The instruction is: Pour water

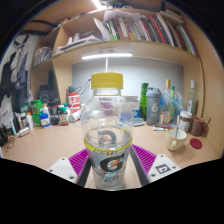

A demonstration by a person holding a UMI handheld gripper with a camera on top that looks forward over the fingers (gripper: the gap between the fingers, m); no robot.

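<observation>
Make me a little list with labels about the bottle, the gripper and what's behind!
Held thing: clear Gatorade bottle, upright
Cap: yellow cap, on
Contents: cannot tell the level
Gripper: shut on the bottle, purple pads against both sides
Surface: wooden desk
Behind: cluttered small bottles and a cup
Above: shelf of books

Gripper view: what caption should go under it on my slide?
Hand-held gripper clamps a clear bottle with a yellow cap above a cluttered desk.
</observation>
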